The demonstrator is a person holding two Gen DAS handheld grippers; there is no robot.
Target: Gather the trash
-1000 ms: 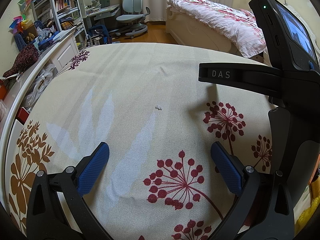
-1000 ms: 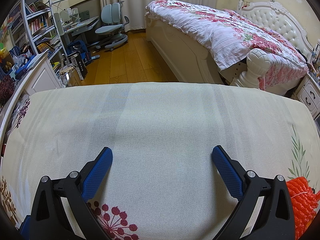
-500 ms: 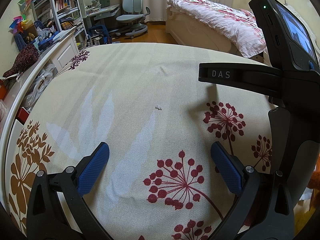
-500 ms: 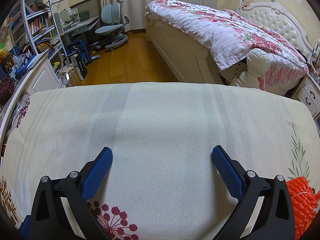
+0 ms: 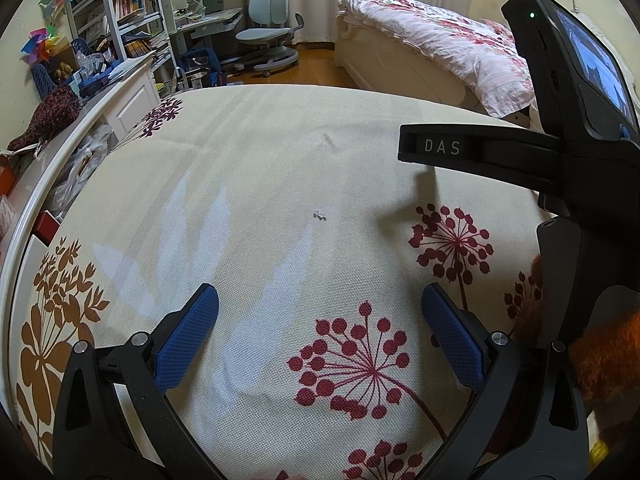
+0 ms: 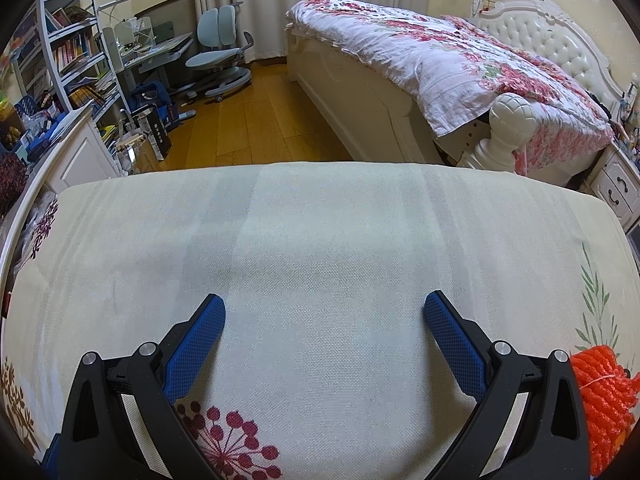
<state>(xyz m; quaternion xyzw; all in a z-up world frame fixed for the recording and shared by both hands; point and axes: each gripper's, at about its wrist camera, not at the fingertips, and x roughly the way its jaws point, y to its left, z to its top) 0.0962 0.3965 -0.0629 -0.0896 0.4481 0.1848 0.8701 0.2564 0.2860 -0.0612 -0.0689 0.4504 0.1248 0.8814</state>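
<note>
Item: left gripper (image 5: 320, 330) — spread wide, nothing between its blue pads (image 5: 187, 336), poised low over the bench (image 5: 248, 168). You hold it aimed at the one visible bit of trash, a small white scrap (image 5: 319, 215), which lies on the floral cloth well ahead of the tips and roughly on their centre line; a straight push forward looks like the natural approach.

Item: right gripper (image 6: 325, 336) — also spread and empty, over plain cloth. From the left wrist view its body stands just right of the left one, so it seems parked as a spare.

Item: orange netted bundle (image 6: 600, 396) — at the bench's right side, beside the right gripper's outer arm; whether it is trash or a collecting bag cannot be told.

Room: the cloth between the left tips and the scrap is bare. The far edge drops to wooden floor (image 6: 256, 120); the left edge runs along a white cabinet (image 5: 132, 100) crowded with clutter — keep clear of that side.

Caution: the scrap is tiny; your pads may close over it and miss.
</note>
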